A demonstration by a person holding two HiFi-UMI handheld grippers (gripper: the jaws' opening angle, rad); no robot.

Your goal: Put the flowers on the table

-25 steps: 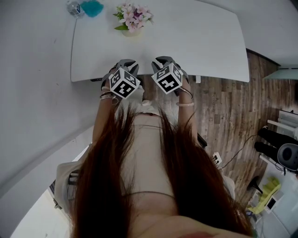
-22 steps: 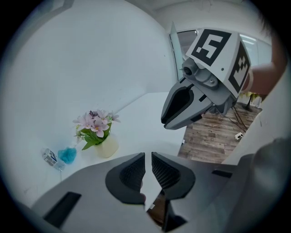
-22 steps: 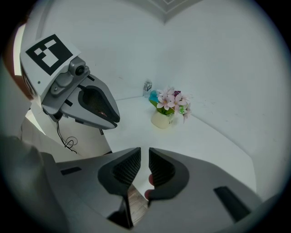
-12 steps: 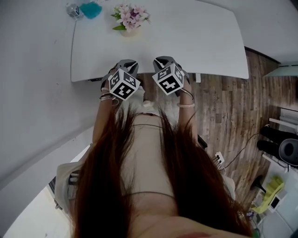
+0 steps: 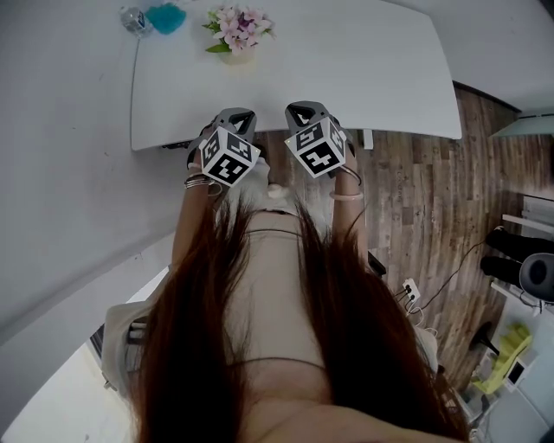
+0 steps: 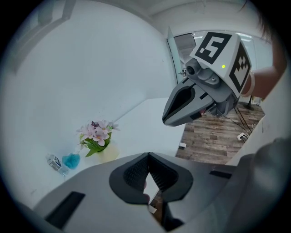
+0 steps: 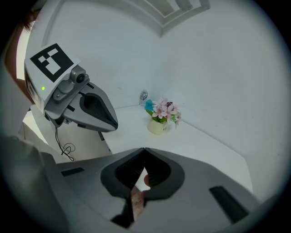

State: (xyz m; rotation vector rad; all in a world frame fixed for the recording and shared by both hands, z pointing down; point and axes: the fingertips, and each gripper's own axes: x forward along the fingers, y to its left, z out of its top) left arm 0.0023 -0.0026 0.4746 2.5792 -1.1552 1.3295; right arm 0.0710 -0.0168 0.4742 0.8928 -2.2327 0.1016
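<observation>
Flowers [image 5: 236, 28] sit in the counter's [image 5: 363, 78] far left corner, bottle [image 5: 134, 17] further left. Left tongs [image 5: 235, 116] and right tongs [image 5: 305, 110] hover side by side at its near edge.

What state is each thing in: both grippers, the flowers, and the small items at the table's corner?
Left gripper: shut, empty, held by the table's near edge.
Right gripper: shut, empty, beside the left one.
Pink flowers in cream pot: upright on the white table, near the wall, untouched.
Teal object: resting on the table beside the flowers.
Small clear item: resting beside the teal object; kind unclear.
</observation>
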